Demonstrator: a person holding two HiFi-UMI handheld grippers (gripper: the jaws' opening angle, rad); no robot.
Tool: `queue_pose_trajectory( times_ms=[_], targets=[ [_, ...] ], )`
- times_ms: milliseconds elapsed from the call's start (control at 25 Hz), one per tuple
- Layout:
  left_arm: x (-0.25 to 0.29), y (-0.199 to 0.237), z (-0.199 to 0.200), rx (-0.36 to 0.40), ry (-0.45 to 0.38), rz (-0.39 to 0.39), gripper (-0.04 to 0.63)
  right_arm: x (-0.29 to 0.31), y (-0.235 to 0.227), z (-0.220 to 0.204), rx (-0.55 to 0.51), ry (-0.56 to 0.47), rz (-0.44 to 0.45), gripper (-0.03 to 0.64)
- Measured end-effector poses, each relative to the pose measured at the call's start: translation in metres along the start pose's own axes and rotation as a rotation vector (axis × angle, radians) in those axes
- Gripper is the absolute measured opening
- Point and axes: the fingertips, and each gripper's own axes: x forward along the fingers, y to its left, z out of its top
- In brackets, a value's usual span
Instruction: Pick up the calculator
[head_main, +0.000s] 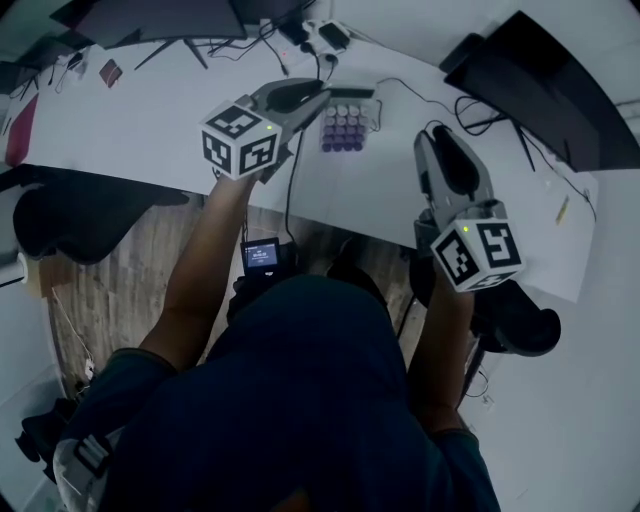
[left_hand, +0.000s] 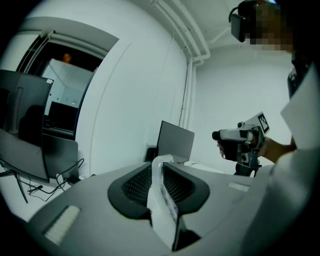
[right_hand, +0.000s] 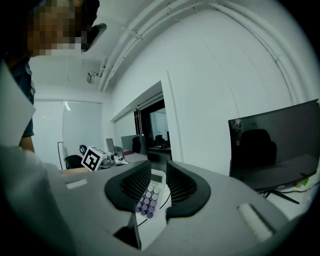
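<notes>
My left claw (left_hand: 157, 172) grips the white calculator (left_hand: 161, 210), seen only edge-on there. Its purple keys show past my right claw (right_hand: 158, 172), slightly parted and empty.

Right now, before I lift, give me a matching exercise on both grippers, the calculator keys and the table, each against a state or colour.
Things:
1. left gripper
2. right gripper
3. calculator keys
4. table

States or colours:
A. purple
B. white
C. jaws apart, gripping nothing
D. closed on the calculator

Pairs: 1-D, 2-C, 3-A, 4-B
</notes>
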Motion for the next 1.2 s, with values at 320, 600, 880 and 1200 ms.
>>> queue_pose_trajectory(
  times_ms=[320,600,880,1200],
  targets=[
    [-0.022,-0.015,0.023,0.048,-0.039,-0.020,0.064,-0.003,0.014,0.006,-0.076,0.016,-0.018,0.097],
    [-0.030,-0.023,0.024,0.047,-0.045,-0.033,0.064,-0.005,0.020,0.009,-0.083,0.018,-0.024,0.097],
    [-0.032,-0.030,0.017,0.038,-0.037,-0.046,0.064,-0.010,0.023,0.008,-0.084,0.023,-0.031,0.097],
    [-0.029,-0.035,0.012,0.034,-0.029,-0.062,0.064,-0.016,0.021,0.006,-0.081,0.026,-0.047,0.097]
  ],
)
